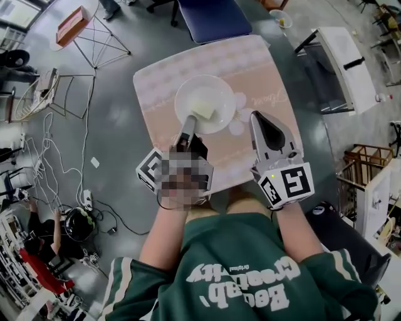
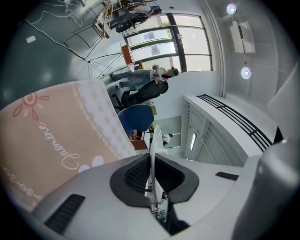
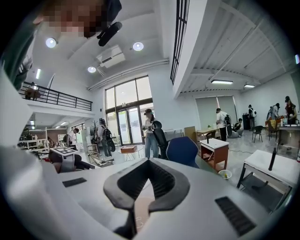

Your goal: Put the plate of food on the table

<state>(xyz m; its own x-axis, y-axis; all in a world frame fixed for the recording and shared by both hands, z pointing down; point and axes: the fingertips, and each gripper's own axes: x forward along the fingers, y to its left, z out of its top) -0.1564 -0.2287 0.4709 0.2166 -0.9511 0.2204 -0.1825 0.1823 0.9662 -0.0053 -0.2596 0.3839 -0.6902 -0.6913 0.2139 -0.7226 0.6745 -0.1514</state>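
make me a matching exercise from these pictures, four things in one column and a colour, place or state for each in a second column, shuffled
Things:
A. plate
B. piece of food
C. right gripper
D. chair

Descriptions:
1. dark blue, past the far edge of the table
2. jaws together, nothing between them
3. pale yellow, lying on the plate
4. white, near rim clamped by the left gripper

Pairs: A-4, B-3, C-2, D-1
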